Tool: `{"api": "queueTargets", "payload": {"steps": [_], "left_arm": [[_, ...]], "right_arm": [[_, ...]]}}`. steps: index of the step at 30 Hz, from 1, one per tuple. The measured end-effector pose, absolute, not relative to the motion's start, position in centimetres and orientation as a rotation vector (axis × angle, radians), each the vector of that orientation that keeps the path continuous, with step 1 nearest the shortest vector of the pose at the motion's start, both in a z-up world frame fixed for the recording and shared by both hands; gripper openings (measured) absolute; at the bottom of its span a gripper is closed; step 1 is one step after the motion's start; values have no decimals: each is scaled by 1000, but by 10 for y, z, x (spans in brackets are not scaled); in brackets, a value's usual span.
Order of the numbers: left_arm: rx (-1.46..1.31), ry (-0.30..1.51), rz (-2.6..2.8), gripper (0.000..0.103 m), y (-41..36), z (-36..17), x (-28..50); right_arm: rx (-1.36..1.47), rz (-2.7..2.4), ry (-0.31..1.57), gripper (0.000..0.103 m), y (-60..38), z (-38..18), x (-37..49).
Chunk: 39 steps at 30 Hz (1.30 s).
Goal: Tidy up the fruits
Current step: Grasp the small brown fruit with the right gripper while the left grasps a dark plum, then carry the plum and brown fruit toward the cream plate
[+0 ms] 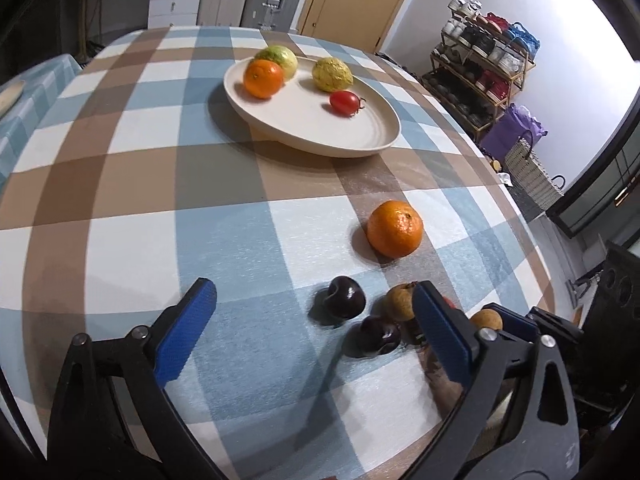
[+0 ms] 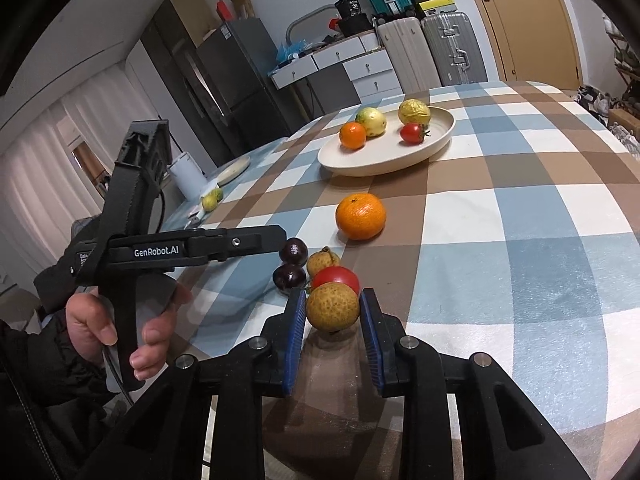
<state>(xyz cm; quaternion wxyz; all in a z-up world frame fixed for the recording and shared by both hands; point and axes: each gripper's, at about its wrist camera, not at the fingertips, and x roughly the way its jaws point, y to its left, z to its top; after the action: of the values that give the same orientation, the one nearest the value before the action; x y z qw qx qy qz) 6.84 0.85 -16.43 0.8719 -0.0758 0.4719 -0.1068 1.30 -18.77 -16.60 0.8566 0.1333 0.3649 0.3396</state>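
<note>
A cream plate (image 1: 360,142) (image 2: 384,162) holds an orange (image 1: 263,78), a green-yellow fruit (image 1: 280,58), a yellow fruit (image 1: 331,75) and a red tomato (image 1: 345,102). On the cloth lie a loose orange (image 1: 395,228) (image 2: 361,216), two dark plums (image 1: 346,296) (image 2: 294,251), a brown longan (image 1: 400,302) (image 2: 322,261) and a red tomato (image 2: 336,278). My right gripper (image 2: 333,308) is shut on a second brown longan (image 2: 332,307) (image 1: 486,319). My left gripper (image 1: 316,316) is open and empty, just left of the plums.
The table has a blue, brown and white checked cloth (image 1: 160,200). A second small plate (image 2: 233,170), a white cup (image 2: 188,178) and a green fruit (image 2: 211,200) sit at the far left. A shoe rack (image 1: 480,68) stands beyond the right table edge.
</note>
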Motion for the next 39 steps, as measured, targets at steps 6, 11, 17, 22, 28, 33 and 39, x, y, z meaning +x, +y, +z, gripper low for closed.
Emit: {"api": "queueTargets", "payload": {"steps": [6,11,17,22,28,33,39], "left_arm": [[-193,1025,-255,62,3,-171,72],[-178,1051,-247,42,-1,-172,74],[-174,1054,-277,23,-5,-173,71],[-154,1048,-282,21,-8,-172,71],[-168,1014,-283,21,0,-161,74],[-181,971,-281,21,11,-144,89],[-179,915,-286,21,17,-119,126]], "right_arm": [[324,715,766,28,-198,-172,18],[341,720,765,28,-201,-174,19],[341,732,751,28,-201,-172,17],[338,731,741,28,-202,-171,16],[337,735,726,28,-203,-166,20],[336,745,697,28,-206,-152,33],[310,744,685,28,-206,-133,69]]}}
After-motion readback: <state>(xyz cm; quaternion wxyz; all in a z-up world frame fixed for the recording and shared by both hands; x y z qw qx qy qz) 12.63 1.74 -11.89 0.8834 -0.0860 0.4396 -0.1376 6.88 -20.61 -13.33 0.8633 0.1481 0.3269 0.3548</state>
